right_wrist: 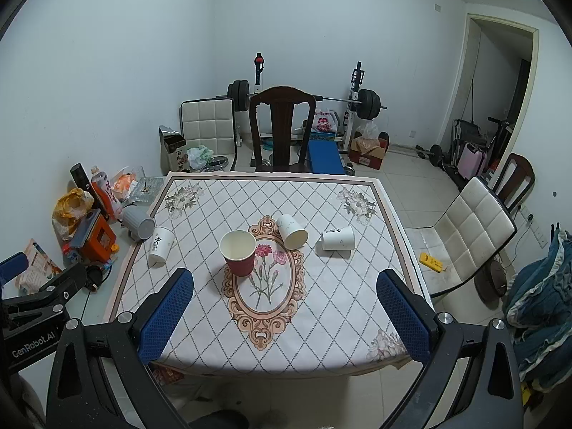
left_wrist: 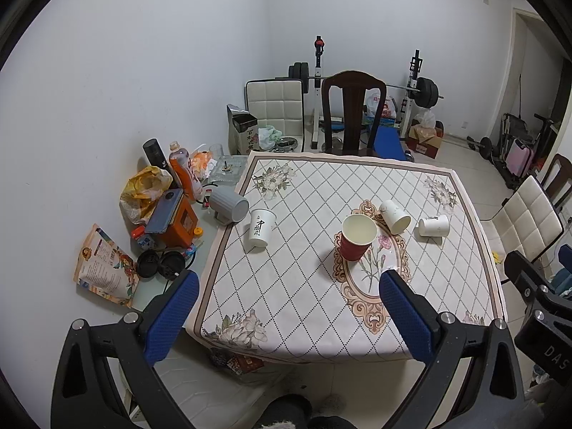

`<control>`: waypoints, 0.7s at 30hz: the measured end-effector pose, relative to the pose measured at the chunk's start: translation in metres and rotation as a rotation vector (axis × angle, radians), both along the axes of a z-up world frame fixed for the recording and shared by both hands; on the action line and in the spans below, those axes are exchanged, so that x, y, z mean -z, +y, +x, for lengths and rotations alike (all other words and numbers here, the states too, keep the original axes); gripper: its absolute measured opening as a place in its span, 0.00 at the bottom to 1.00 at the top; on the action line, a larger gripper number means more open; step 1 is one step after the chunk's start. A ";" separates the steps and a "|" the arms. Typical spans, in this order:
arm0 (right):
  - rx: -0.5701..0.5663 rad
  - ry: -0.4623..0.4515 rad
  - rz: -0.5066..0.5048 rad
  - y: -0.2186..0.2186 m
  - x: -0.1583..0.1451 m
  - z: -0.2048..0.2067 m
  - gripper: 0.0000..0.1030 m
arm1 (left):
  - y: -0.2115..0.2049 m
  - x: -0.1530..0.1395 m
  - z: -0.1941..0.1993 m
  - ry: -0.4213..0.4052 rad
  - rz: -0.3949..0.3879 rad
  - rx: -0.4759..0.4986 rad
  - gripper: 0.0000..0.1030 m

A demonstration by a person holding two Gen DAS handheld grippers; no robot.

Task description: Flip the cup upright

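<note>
A red paper cup (left_wrist: 356, 236) (right_wrist: 239, 253) stands upright near the middle of the patterned tablecloth. A white cup with black writing (left_wrist: 261, 227) (right_wrist: 161, 244) stands upright at the left. Two white cups lie on their sides: one (left_wrist: 394, 216) (right_wrist: 292, 231) behind the red cup, one (left_wrist: 434, 225) (right_wrist: 338, 238) further right. A grey ribbed cup (left_wrist: 229, 205) (right_wrist: 138, 223) lies on its side at the cloth's left edge. My left gripper (left_wrist: 287, 286) and my right gripper (right_wrist: 284, 284) are both open and empty, held above the table's near edge.
Clutter crowds the table's left strip: an orange bottle (left_wrist: 183, 169), bags, an orange box (left_wrist: 177, 222), black lids. A dark wooden chair (left_wrist: 352, 114) stands behind the table, white padded chairs (right_wrist: 468, 228) at the right, and a barbell rack (right_wrist: 352, 102) against the wall.
</note>
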State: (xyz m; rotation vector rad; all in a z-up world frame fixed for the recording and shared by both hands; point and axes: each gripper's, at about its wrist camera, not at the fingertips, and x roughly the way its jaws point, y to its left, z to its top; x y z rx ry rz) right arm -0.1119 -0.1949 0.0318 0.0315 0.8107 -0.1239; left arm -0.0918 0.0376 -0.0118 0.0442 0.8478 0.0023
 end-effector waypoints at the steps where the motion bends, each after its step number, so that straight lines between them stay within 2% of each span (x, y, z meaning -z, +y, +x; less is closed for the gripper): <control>1: 0.001 -0.001 0.000 0.000 -0.001 0.000 1.00 | -0.001 0.000 0.000 -0.001 0.000 0.001 1.00; 21: -0.001 0.009 -0.002 -0.006 0.001 -0.006 1.00 | -0.006 0.004 -0.006 0.012 -0.005 -0.003 1.00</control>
